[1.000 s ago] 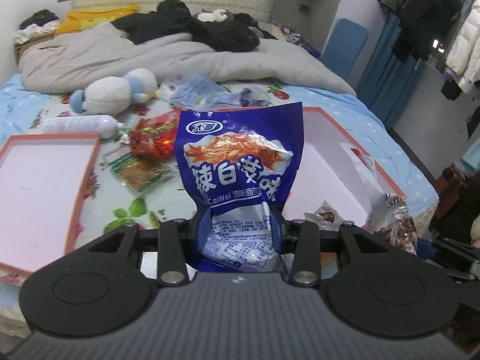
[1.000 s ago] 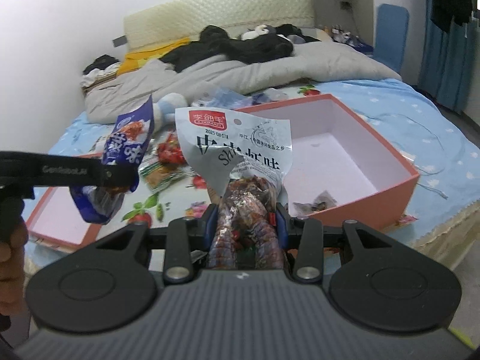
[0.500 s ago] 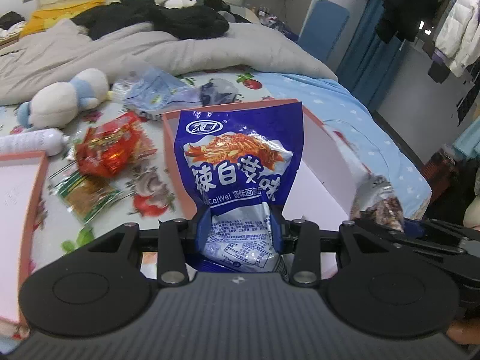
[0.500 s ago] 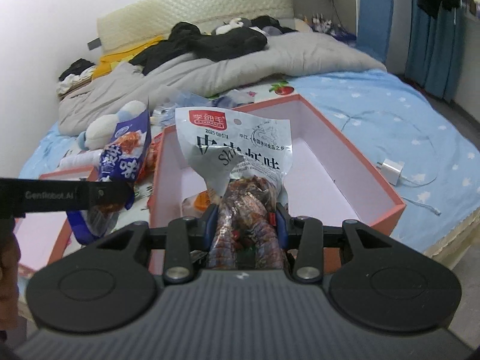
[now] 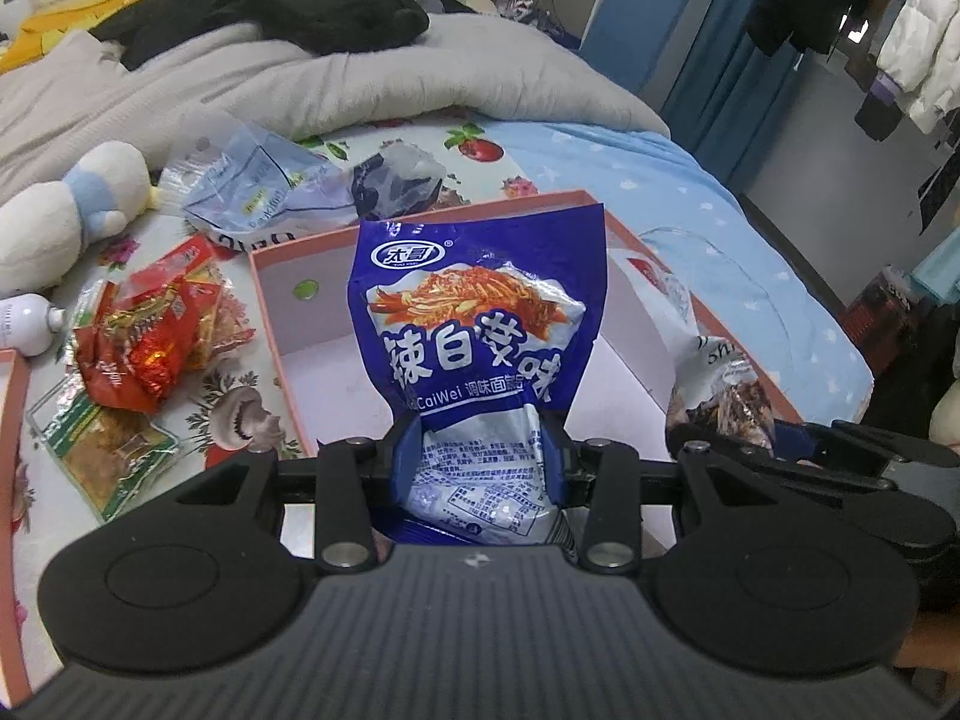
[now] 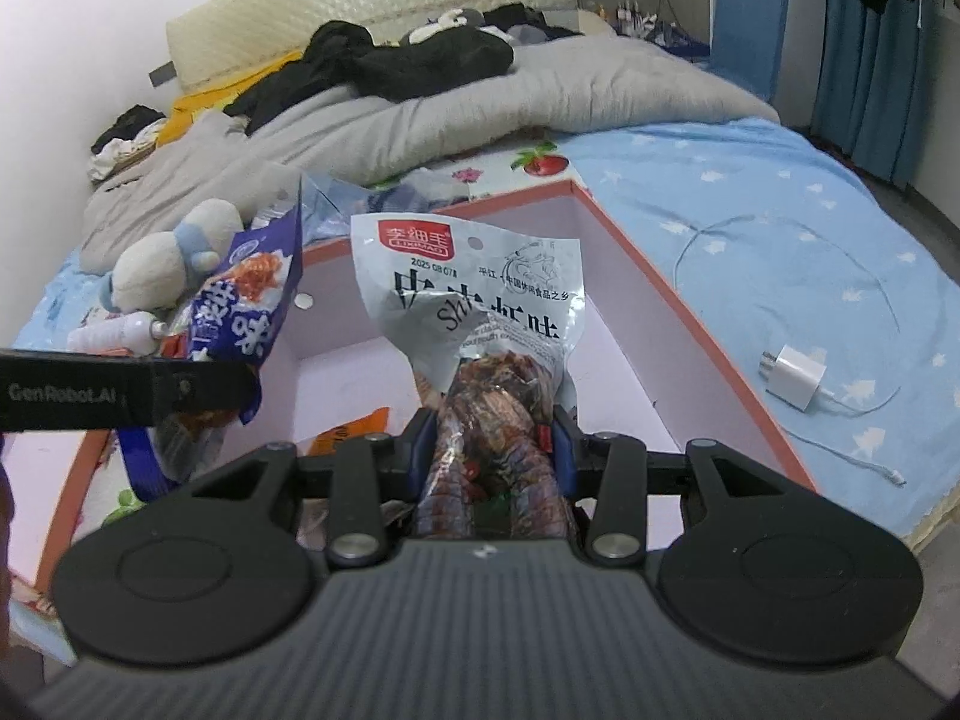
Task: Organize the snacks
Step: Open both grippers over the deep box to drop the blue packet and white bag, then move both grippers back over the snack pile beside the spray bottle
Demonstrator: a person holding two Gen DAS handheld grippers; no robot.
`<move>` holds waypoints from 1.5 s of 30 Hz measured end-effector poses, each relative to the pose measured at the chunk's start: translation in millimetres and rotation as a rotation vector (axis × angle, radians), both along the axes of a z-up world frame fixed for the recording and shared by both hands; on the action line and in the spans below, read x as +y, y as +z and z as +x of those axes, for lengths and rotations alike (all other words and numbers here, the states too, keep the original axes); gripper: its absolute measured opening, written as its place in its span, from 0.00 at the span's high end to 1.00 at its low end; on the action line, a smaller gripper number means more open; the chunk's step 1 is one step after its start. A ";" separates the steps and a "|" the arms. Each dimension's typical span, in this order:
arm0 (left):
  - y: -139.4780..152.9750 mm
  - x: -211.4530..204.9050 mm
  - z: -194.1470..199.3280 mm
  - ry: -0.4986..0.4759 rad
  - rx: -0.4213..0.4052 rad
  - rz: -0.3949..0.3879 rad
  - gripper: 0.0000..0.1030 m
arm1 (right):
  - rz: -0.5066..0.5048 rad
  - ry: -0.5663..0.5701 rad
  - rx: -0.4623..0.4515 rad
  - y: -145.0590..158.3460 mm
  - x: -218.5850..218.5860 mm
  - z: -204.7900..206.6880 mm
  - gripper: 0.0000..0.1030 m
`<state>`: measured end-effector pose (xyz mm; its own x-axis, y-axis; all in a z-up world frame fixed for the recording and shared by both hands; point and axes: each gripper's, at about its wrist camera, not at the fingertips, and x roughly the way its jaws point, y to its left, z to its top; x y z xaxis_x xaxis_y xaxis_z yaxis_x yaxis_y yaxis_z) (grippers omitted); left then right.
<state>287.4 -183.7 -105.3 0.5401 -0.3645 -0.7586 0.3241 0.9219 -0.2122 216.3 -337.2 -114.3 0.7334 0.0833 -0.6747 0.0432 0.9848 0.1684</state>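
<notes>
Snacks are the job, and two of them hang over the pink box point(image 5: 273, 324) that lies open on the bed point(image 6: 750, 204). Largest of all is the bed itself: beyond the box's far rim a grey quilt point(image 6: 480, 114) is heaped, and to the right of the box the blue sheet runs bare to the mattress edge, crossed only by a white charger point(image 6: 792, 375) and its thin cable. The box has an orange rim and pale walls; most of its floor shows bare, with an orange packet point(image 6: 354, 429) lying at its near end. Left of the box, outside its wall, sit a plush toy point(image 5: 66, 210), a heap of red snack packets point(image 5: 144, 336), a green packet point(image 5: 108, 456) and a small white bottle point(image 5: 24, 324). Above the box's left half the left claw point(image 5: 480, 459) pinches the bottom of a blue snack bag point(image 5: 480, 324), which stands upright. Above the middle of the box the right claw point(image 6: 492, 453) pinches a silver snack bag point(image 6: 474, 300) by its dark lower part.
</notes>
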 end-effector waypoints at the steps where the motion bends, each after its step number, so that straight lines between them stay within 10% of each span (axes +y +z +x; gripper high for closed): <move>1: -2.7 -0.7 3.3 -0.002 0.006 -0.001 0.55 | 0.003 -0.002 0.007 -2.9 -0.4 2.6 0.58; 6: -11.9 -3.3 13.6 -0.008 0.027 0.018 0.48 | 0.037 -0.013 0.047 -16.2 -3.7 14.3 0.56; 10: -12.9 -1.3 16.3 0.013 0.015 0.045 0.38 | 0.032 -0.026 0.061 -20.3 -4.9 17.8 0.35; 18: 9.0 21.0 -2.0 0.027 -0.029 0.005 0.37 | 0.033 -0.016 0.017 -3.4 5.2 -3.0 0.35; 34: 60.7 92.1 -115.6 0.097 -0.159 -0.038 0.37 | 0.039 0.055 -0.138 47.1 63.1 -89.2 0.35; 45: 39.6 156.0 -199.9 0.194 -0.112 -0.100 0.37 | 0.082 0.125 -0.191 21.2 100.9 -147.3 0.35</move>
